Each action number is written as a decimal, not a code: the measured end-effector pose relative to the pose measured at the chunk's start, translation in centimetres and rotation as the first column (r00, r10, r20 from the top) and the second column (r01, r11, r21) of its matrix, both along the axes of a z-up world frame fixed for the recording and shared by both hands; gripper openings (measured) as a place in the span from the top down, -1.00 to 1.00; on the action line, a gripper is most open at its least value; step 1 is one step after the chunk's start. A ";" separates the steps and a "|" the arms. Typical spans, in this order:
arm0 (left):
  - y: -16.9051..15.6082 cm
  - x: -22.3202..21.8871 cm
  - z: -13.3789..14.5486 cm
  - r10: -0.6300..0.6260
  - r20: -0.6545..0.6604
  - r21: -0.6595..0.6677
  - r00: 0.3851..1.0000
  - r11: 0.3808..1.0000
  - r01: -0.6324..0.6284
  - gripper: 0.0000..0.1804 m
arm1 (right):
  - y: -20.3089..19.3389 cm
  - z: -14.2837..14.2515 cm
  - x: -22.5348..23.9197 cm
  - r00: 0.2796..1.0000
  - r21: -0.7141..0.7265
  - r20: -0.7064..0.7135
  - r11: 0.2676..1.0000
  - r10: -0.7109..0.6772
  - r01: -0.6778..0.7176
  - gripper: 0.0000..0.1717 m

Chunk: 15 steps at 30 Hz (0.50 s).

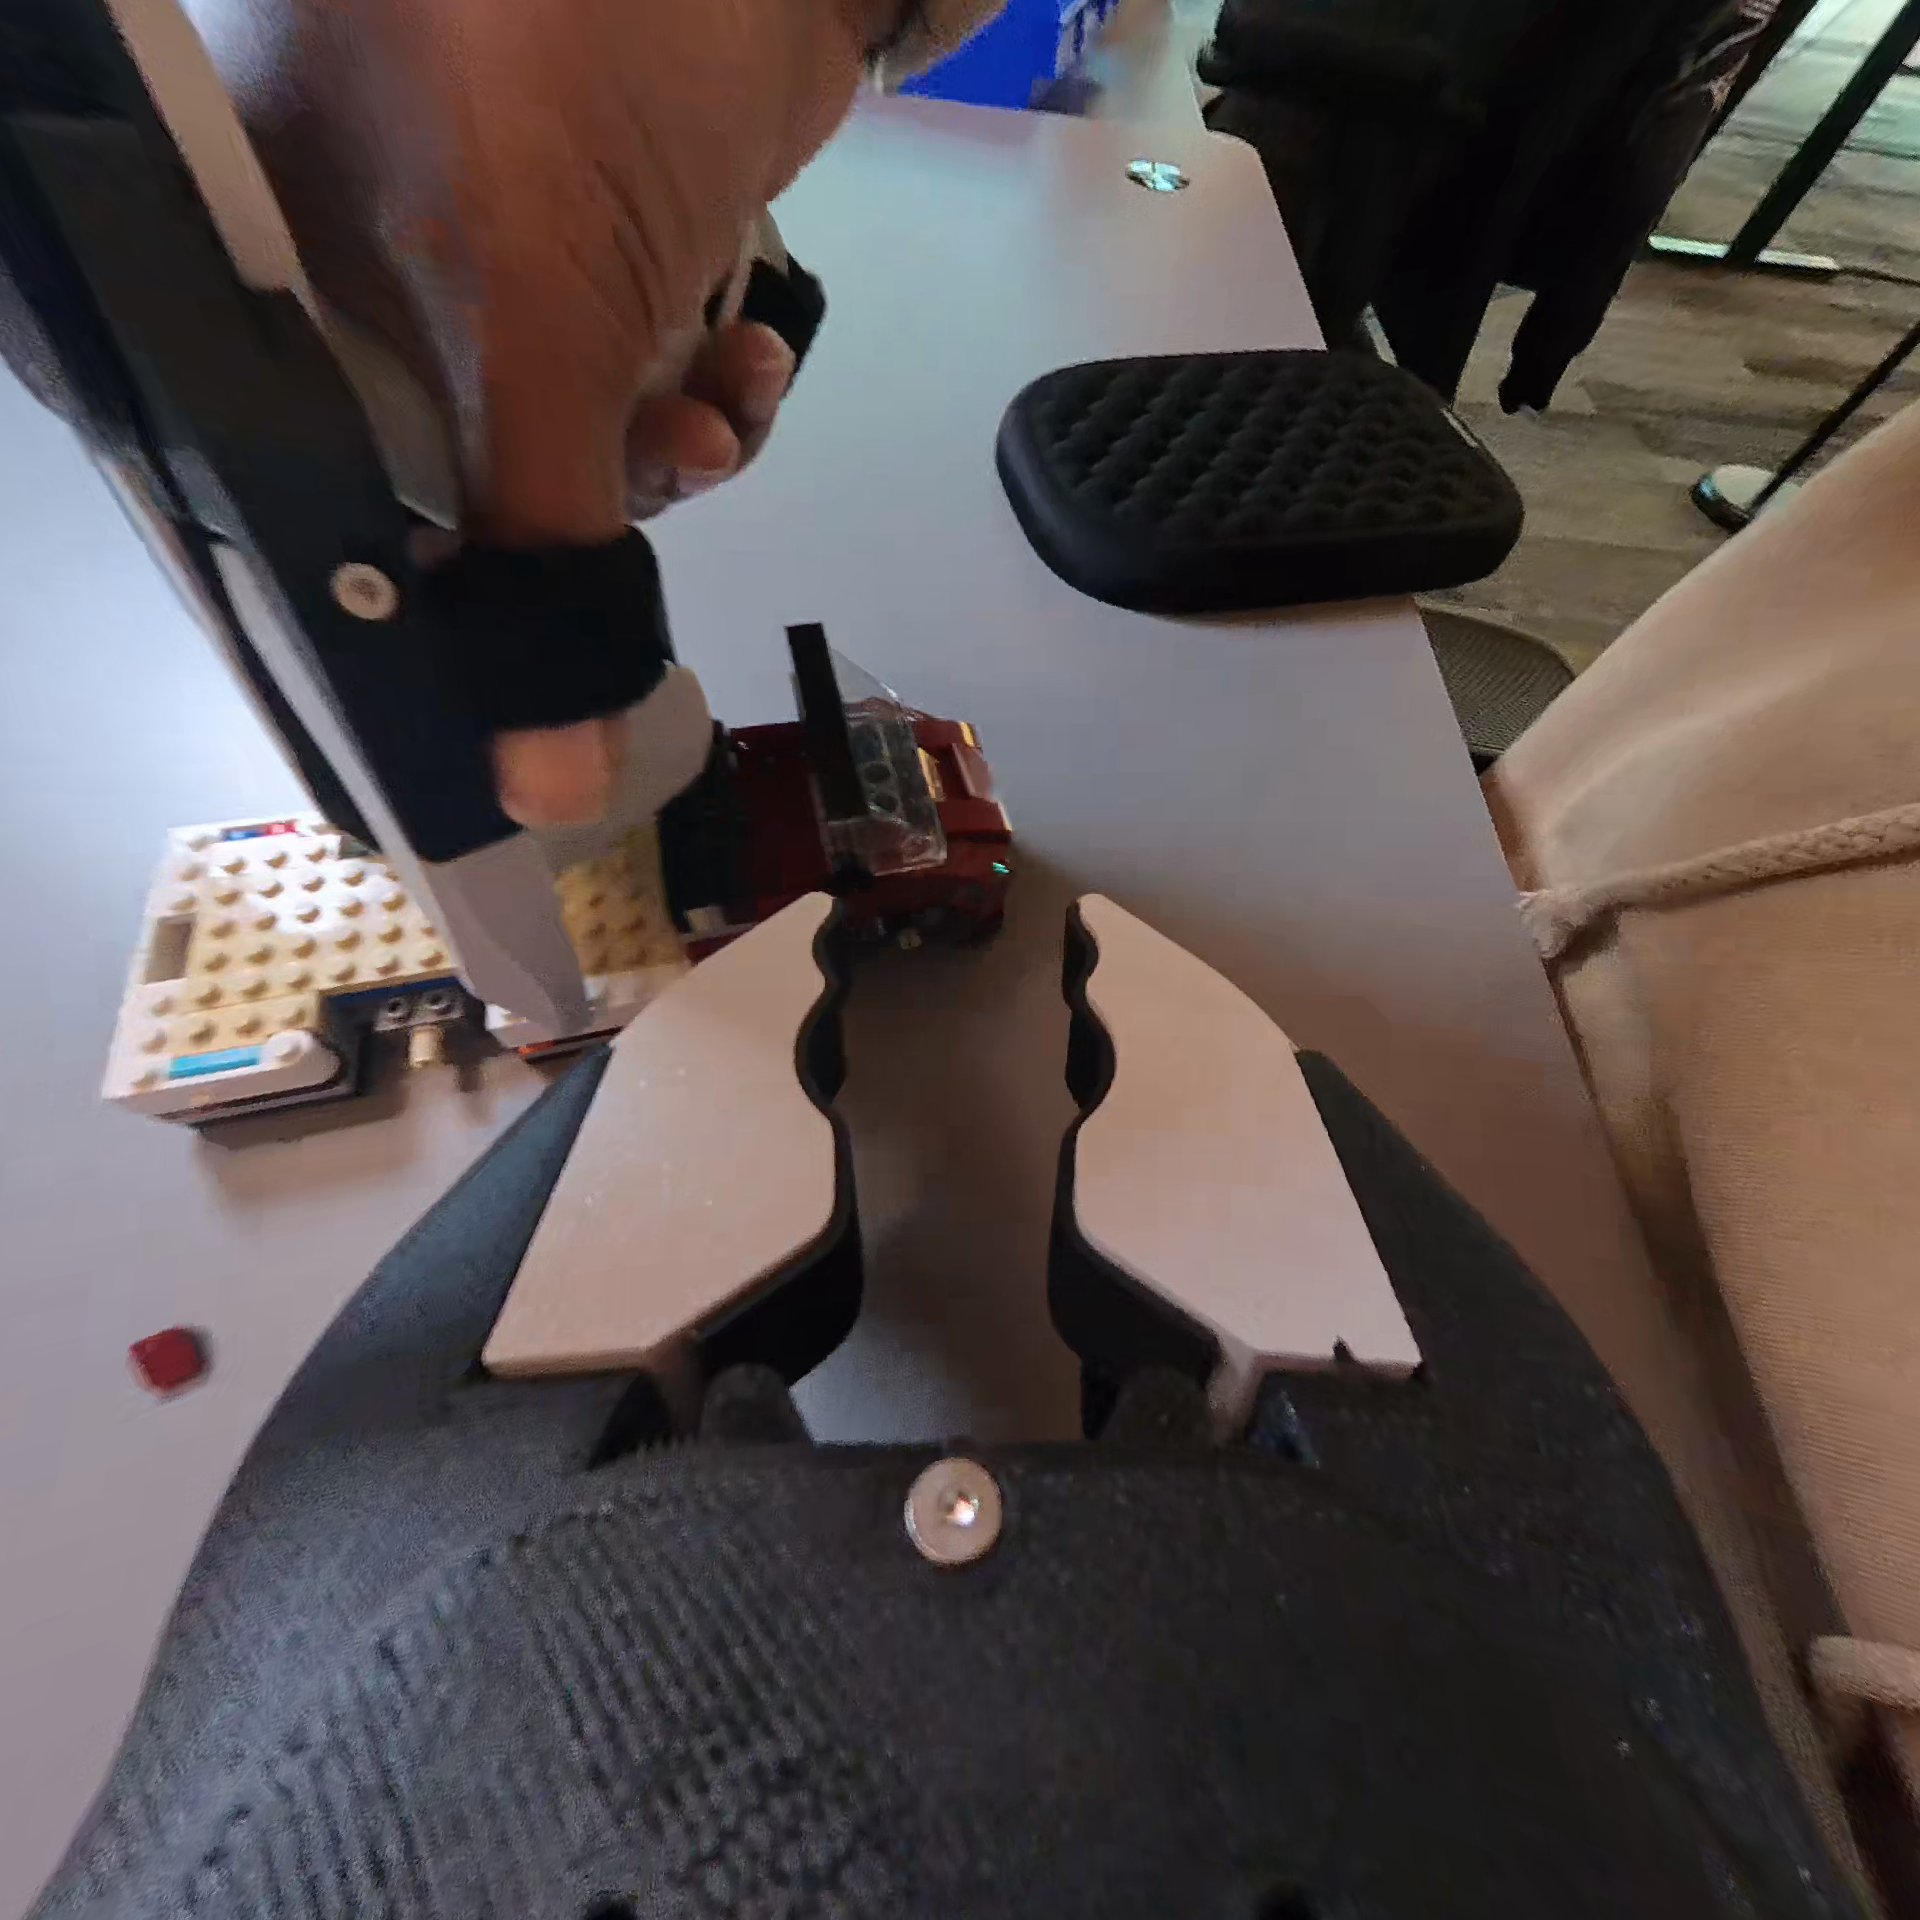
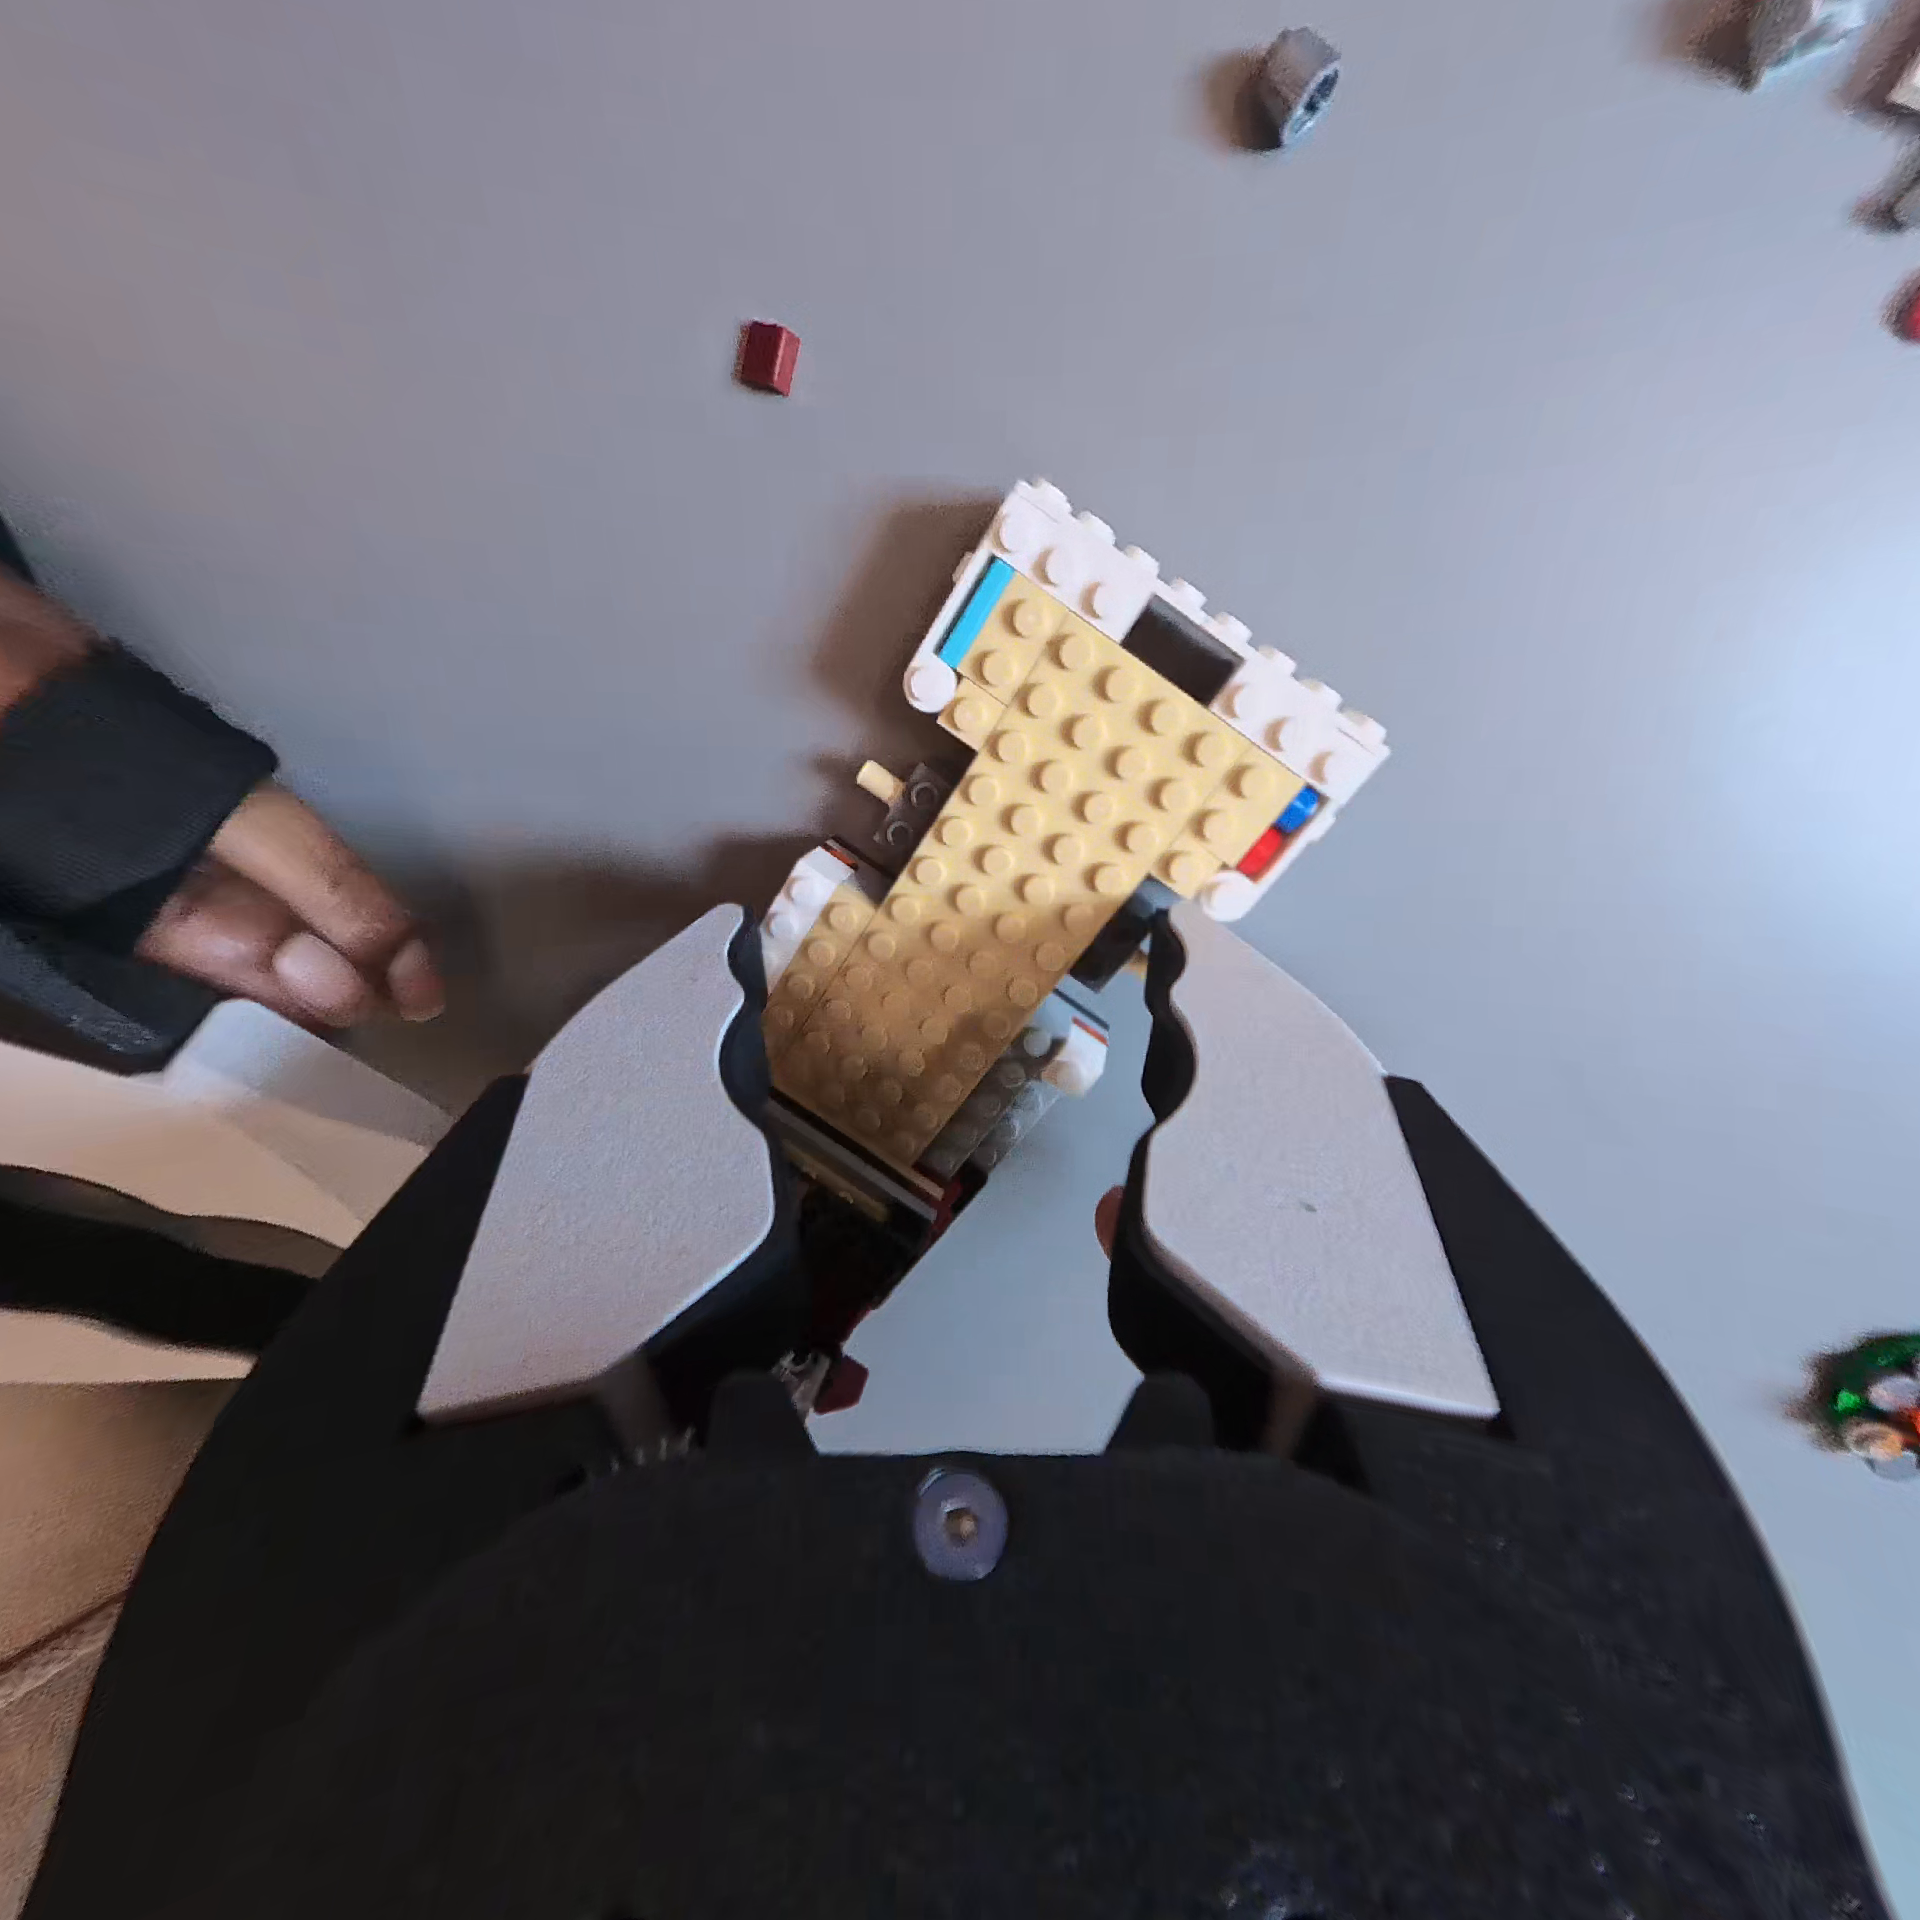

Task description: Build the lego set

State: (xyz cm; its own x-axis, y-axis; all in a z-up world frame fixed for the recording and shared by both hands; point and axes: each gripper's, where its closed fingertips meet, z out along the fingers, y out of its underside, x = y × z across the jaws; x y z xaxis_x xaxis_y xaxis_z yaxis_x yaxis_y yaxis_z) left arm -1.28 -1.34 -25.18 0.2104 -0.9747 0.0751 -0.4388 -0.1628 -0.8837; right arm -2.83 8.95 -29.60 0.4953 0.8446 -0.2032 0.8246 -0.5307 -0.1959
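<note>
Left gripper (image 1: 951, 914): jaws apart over bare grey table (image 1: 1195, 790), nothing between them; just beyond its left fingertip (image 1: 821, 914) sits the dark red cab end (image 1: 904, 831) of a toy brick vehicle with a clear windscreen piece. Right gripper (image 2: 951, 935): jaws spread wide, straddling the vehicle's tan studded deck (image 2: 1049, 831); left pad beside its edge, right pad clear of it. Farther off, the white-bordered rear section (image 2: 1299, 717). A loose dark red brick (image 2: 769, 358) lies left of it, and a grey wheel-like piece (image 2: 1288, 88) lies at the far right.
</note>
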 end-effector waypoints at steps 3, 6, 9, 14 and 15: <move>2.9 -3.1 0.4 0.122 0.000 0.087 0.993 0.989 -0.121 0.62 | -0.3 0.1 -1.0 0.994 -0.038 0.055 0.995 0.098 -0.096 0.19; 5.0 -6.6 0.8 0.208 -0.007 0.125 0.978 0.971 -0.205 0.59 | -1.4 0.1 -1.6 0.934 -0.070 0.085 0.937 0.347 -0.342 0.21; 6.6 -9.2 -0.5 0.247 -0.098 0.158 0.964 0.960 -0.230 0.38 | -2.9 0.1 -1.8 0.754 -0.076 0.102 0.761 0.649 -0.644 0.21; 5.9 -9.0 -3.3 0.159 -0.176 0.116 0.971 0.983 -0.140 0.06 | -5.0 0.3 -2.5 0.515 -0.067 0.062 0.518 0.855 -0.853 0.21; 5.6 -8.5 -3.8 0.136 -0.184 0.113 0.973 0.987 -0.117 0.02 | -5.2 0.2 -2.6 0.482 -0.045 0.059 0.485 0.874 -0.874 0.21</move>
State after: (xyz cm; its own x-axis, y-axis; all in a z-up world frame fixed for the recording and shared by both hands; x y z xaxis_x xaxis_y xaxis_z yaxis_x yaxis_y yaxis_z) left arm -9.80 4.24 -28.97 0.3334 -0.9398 -0.0752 -0.5821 -0.1425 -0.8005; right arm -5.42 3.77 -29.41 -0.4853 0.8483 -0.2119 0.8743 0.4696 -0.1225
